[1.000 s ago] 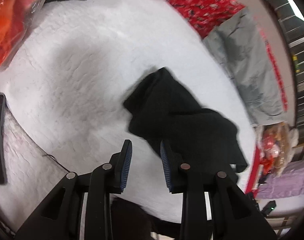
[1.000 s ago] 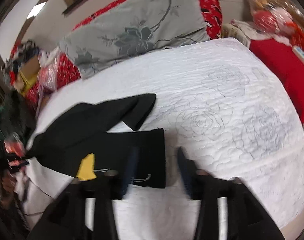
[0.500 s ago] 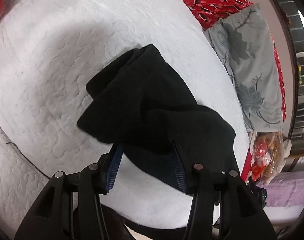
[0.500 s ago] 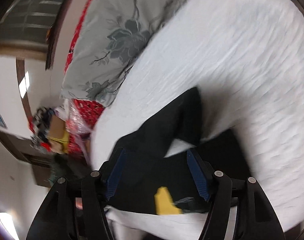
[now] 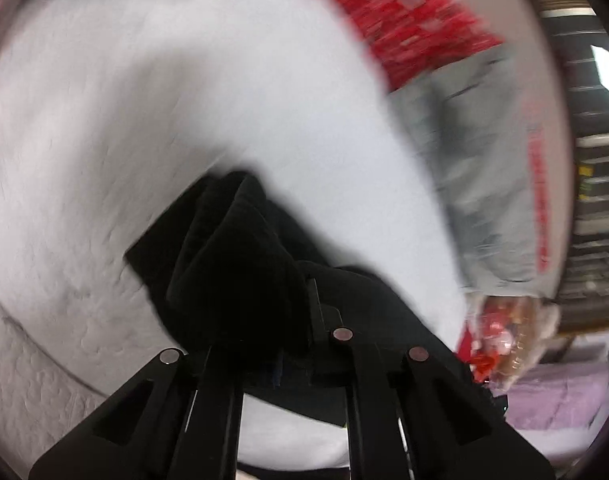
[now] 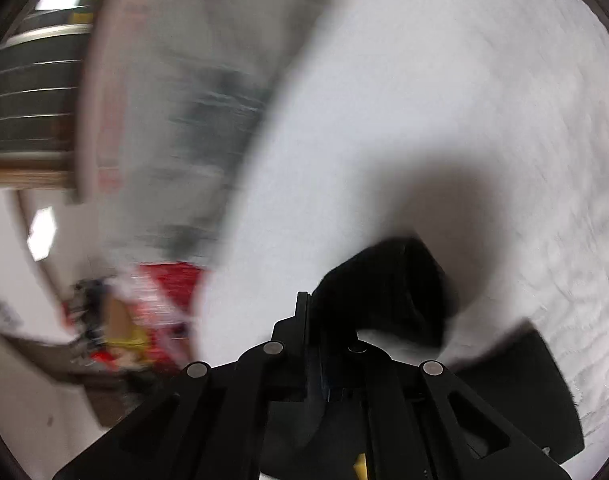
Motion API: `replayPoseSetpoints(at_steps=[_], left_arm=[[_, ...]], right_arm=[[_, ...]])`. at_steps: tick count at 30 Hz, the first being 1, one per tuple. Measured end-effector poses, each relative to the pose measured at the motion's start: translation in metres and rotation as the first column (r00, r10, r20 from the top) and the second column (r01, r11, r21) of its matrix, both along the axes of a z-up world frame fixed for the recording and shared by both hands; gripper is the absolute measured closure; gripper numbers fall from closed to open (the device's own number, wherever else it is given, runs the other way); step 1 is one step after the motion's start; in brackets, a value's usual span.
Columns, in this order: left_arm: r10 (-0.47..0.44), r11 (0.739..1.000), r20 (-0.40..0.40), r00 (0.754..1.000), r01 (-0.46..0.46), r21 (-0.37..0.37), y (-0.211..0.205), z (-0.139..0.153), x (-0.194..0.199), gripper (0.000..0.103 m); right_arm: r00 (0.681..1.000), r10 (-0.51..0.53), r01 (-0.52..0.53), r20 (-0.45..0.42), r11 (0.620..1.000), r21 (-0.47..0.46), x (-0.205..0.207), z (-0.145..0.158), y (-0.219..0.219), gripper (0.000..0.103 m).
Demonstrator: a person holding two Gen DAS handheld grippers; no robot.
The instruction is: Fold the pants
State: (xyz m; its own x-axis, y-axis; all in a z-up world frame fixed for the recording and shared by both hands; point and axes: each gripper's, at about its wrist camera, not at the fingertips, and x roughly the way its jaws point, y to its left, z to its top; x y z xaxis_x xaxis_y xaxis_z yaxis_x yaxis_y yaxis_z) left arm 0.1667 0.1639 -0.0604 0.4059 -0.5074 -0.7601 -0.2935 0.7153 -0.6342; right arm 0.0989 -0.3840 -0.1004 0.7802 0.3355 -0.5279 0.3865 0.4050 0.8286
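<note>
We see a white quilted bed (image 5: 152, 128). Black pants (image 5: 240, 264) lie bunched on it. A grey floral pillow (image 5: 488, 176) rests along its far edge.

Black pants (image 5: 240, 272) lie bunched on the white quilted bed (image 5: 144, 120), folds heaped up, a yellow tag (image 6: 360, 465) showing.

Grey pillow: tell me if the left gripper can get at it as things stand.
Probably not. The left gripper has its jaws shut on the black pants, and bare white quilt lies between it and the grey pillow.
</note>
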Motion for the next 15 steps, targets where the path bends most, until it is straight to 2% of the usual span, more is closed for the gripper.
replayPoseSetpoints(at_steps=[1, 3, 5, 8, 11, 13, 15], left_arm=[[-0.016, 0.999, 0.036, 0.999, 0.015, 0.030, -0.001, 0.008, -0.004, 0.097], [-0.047, 0.994, 0.042, 0.998, 0.042, 0.103, -0.004, 0.004, -0.011, 0.097], [-0.060, 0.990, -0.014, 0.998, 0.061, 0.124, -0.004, -0.019, -0.018, 0.097], [-0.034, 0.996, -0.110, 0.993, 0.043, 0.075, 0.002, -0.051, -0.028, 0.097], [-0.011, 0.997, -0.132, 0.991, 0.021, 0.071, 0.007, -0.059, -0.040, 0.097], [-0.002, 0.998, -0.131, 0.991, 0.011, 0.065, 0.014, -0.057, -0.043, 0.097], [-0.002, 0.996, -0.127, 0.992, 0.013, 0.091, 0.017, -0.056, -0.046, 0.097]], right_arm=[[0.997, 0.048, -0.044, 0.067, 0.997, -0.056, -0.008, 0.021, 0.002, 0.100], [0.990, 0.101, -0.084, 0.098, 0.984, -0.157, -0.030, 0.038, 0.007, 0.100], [0.987, 0.145, -0.133, 0.076, 0.980, -0.148, -0.055, 0.024, 0.010, 0.100], [0.989, 0.150, -0.150, -0.010, 0.978, -0.143, -0.085, -0.009, 0.012, 0.100], [0.991, 0.129, -0.133, -0.048, 0.987, -0.088, -0.106, -0.037, 0.011, 0.100], [0.993, 0.114, -0.117, -0.043, 0.991, -0.070, -0.116, -0.042, 0.009, 0.099], [0.994, 0.106, -0.107, -0.017, 0.992, -0.062, -0.121, -0.040, 0.009, 0.098]])
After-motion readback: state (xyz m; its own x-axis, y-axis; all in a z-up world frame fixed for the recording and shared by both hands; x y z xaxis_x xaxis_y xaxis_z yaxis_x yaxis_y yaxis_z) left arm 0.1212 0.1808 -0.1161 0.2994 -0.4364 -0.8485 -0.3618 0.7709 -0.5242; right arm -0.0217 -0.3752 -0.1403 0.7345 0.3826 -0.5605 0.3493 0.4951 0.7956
